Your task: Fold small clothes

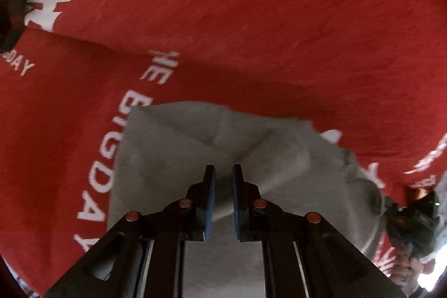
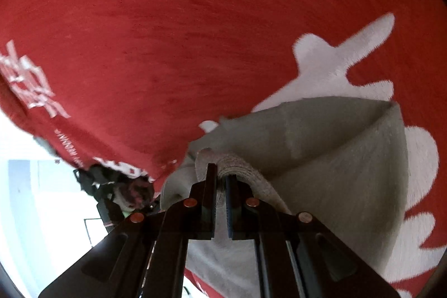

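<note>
left gripper: we see the black two-finger left gripper (image 1: 223,172) with blue pads, jaws narrow, pinched on a fold of the grey knit garment (image 1: 173,152); cloth bunches between the fingers.
right gripper: we see the black two-finger right gripper (image 2: 222,172), jaws nearly together, clamped on the ribbed hem (image 2: 243,166) of the same grey cloth (image 2: 335,158).
garment: the soft grey small garment hangs from both grips, spread between them, creased in a v near the left gripper's tips; in the right wrist view it folds to a point at far right.
surface: under the garment we see a red fabric cover with white printed lettering (image 1: 251,18), words "big day" running down the left of the left wrist view; the right wrist view shows the same red cover (image 2: 139,32) with large white shapes at right.
other gripper: at the right edge of the left wrist view, we see the right gripper (image 1: 408,217), blurred, gripping the grey cloth's far end.
blur: both views smeared, fine detail hard to tell.
</note>
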The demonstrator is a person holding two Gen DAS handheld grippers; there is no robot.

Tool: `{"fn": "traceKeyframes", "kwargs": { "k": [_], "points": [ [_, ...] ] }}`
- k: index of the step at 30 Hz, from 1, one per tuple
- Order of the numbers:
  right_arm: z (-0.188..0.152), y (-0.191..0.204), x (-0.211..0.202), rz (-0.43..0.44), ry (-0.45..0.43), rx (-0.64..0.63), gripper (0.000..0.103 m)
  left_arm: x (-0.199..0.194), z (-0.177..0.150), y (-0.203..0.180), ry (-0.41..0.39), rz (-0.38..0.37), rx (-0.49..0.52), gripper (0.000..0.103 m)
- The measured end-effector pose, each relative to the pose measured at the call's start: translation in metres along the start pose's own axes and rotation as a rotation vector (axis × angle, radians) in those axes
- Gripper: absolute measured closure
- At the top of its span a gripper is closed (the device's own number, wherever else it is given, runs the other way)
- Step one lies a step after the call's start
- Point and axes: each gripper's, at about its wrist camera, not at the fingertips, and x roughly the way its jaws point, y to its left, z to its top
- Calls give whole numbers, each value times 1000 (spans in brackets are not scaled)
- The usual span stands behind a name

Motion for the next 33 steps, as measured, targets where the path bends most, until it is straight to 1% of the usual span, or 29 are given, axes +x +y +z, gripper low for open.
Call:
{"fn": "traceKeyframes", "kwargs": {
  "k": [2, 3, 4, 5, 6, 7, 8, 11, 12, 13, 14, 15, 17, 18, 20, 22, 24, 25, 28, 29, 31, 33],
  "points": [
    [1, -5, 3, -9, -1, 24, 93, -3, 0, 2, 2, 34, 9, 91],
    [3, -5, 2, -23, -2, 37, 93, -8, -1, 3, -1, 36, 14, 91],
    [4, -4, 1, -33, 0, 42, 88, -14, -2, 3, -8, 38, 21, 81],
    [5, -1, -1, -41, -1, 42, 76, -20, -3, 3, -19, 45, 30, 68],
    [5, 3, -7, -47, -16, 30, 67, -28, -5, 2, -40, 59, 44, 35],
    [6, 8, -12, -59, -28, 12, 54, -34, -7, 0, -67, 66, 57, 25],
    [5, 14, -17, -78, -38, -19, 53, -44, -11, -4, -98, 60, 88, 25],
    [0, 28, -25, -141, -40, -111, 54, -43, -17, -19, -61, 13, 170, 25],
    [-2, 32, -24, -159, -26, -140, 56, -39, -20, -27, -39, 0, 214, 25],
    [-4, 34, -23, -159, -13, -156, 64, -32, -24, -37, -15, -2, 266, 25],
    [-7, 37, -18, -173, 12, -186, 72, -28, -27, -45, 0, -8, 295, 25],
    [-9, 39, -12, -184, 31, -208, 73, -18, -31, -54, 33, -32, 324, 25],
    [-13, 40, -1, -199, 63, -235, 75, 1, -33, -66, 88, -70, 337, 25],
    [-16, 40, 7, -216, 80, -247, 75, 9, -32, -69, 94, -64, 333, 25],
    [-18, 36, 18, -239, 94, -256, 75, 22, -25, -69, 67, -10, 296, 25],
    [-19, 29, 24, -270, 99, -250, 75, 27, -14, -57, 34, 31, 222, 25],
    [-16, 21, 24, -278, 89, -232, 77, 26, 0, -38, 0, 42, 132, 25],
    [-14, 18, 21, -283, 77, -227, 79, 25, 5, -31, -6, 47, 112, 25],
    [-5, 12, 11, -322, 28, -214, 79, 19, 17, -15, -31, 205, 99, 25],
    [-2, 9, 7, -337, 14, -197, 78, 17, 19, -6, -26, 218, 82, 25],
    [2, 4, -2, -345, -3, -163, 77, 12, 18, 7, -11, 213, 46, 25],
    [2, 4, -10, -371, -19, -156, 75, 2, 12, 15, -2, 212, 37, 25]
  ]
}}
